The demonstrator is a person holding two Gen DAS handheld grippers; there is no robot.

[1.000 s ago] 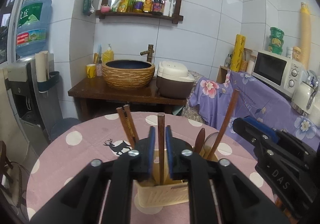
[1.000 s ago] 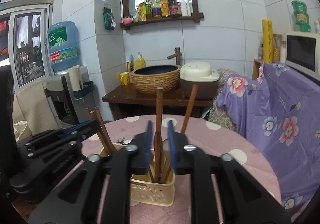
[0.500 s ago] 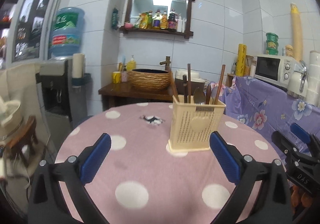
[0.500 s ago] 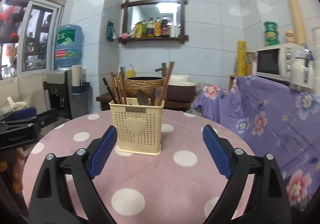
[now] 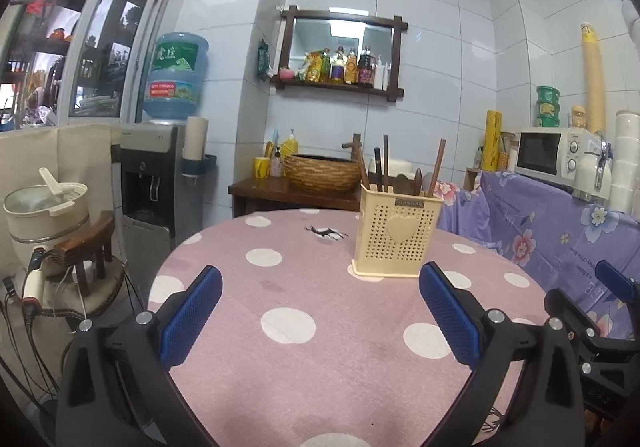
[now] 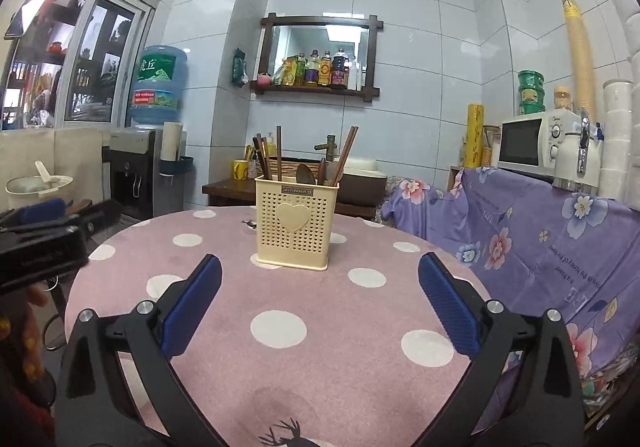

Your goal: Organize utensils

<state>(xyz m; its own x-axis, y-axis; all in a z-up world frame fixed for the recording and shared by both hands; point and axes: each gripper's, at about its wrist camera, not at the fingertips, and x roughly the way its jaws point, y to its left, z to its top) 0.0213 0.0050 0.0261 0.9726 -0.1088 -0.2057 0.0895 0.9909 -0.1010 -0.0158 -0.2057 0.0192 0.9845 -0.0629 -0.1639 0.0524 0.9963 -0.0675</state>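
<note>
The left gripper [image 5: 320,311] has its jaws spread wide, empty. The right gripper [image 6: 320,303] is still opening, with nothing between its blue pads. Both point nearly level at the cream utensil holder [image 6: 295,222], well short of it. The holder stands upright on the pink dotted round table [image 6: 280,327]; wooden chopsticks [image 6: 279,153] and spoons (perhaps three) [image 6: 306,174] rise from it, handles leaning slightly outward. Behind the holder are a basket-weave basin [image 5: 323,173] and a microwave [image 6: 534,143].
</note>
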